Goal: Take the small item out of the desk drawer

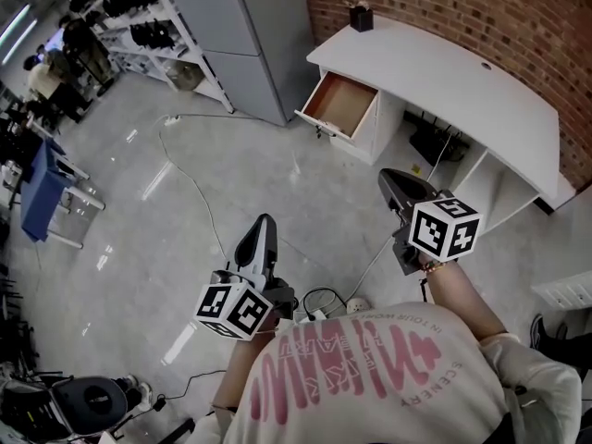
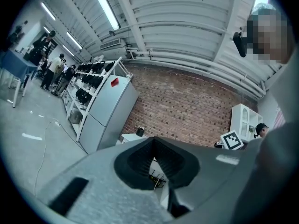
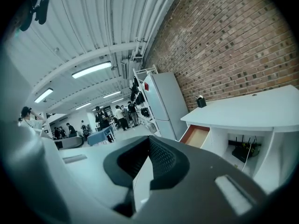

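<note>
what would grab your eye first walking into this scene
The open drawer with its wood-coloured inside stands out at the left end of the curved white desk against the brick wall. Nearer the camera, the left gripper and right gripper, each bearing a marker cube, point towards the desk, jaws shut.

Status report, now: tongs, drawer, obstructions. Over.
Left tongs shut, empty; right tongs shut, empty. Drawer open, both tongs well short of it, item not visible inside. Cable on the floor, left of the path.
</note>
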The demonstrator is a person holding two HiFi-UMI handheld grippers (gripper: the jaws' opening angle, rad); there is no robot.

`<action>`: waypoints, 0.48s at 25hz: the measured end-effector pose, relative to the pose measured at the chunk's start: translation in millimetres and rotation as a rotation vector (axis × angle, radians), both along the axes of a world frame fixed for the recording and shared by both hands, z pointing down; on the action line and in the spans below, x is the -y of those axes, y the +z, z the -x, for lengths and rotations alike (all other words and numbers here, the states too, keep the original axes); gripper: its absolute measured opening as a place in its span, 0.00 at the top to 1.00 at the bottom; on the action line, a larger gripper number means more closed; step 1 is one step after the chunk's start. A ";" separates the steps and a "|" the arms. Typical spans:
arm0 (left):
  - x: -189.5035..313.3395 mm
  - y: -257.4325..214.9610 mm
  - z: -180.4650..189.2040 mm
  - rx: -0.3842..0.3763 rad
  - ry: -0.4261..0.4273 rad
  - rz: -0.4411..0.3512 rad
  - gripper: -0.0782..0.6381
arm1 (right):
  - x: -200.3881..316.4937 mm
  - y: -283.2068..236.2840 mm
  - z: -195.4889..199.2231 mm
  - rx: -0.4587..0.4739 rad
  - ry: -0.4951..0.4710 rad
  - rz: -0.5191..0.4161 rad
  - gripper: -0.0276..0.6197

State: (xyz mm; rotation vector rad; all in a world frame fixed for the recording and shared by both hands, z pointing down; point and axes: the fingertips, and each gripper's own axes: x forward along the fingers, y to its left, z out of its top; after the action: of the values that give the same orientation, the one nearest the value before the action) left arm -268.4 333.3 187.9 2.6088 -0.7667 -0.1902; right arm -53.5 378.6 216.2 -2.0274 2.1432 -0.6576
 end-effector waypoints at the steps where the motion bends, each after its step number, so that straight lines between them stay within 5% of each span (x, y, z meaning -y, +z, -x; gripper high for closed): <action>1: 2.8 0.6 -6.1 -0.002 -0.002 0.000 0.88 | 3.7 0.6 -6.2 0.002 -0.003 0.000 0.94; 12: 21.6 3.7 -39.0 -0.012 -0.044 -0.010 0.88 | 31.6 3.2 -45.4 0.019 -0.031 -0.025 0.94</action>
State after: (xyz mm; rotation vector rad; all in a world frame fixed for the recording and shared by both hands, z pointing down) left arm -229.4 311.7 191.5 2.5995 -0.8217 -0.2226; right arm -8.1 347.0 219.4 -1.9717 2.1656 -0.6480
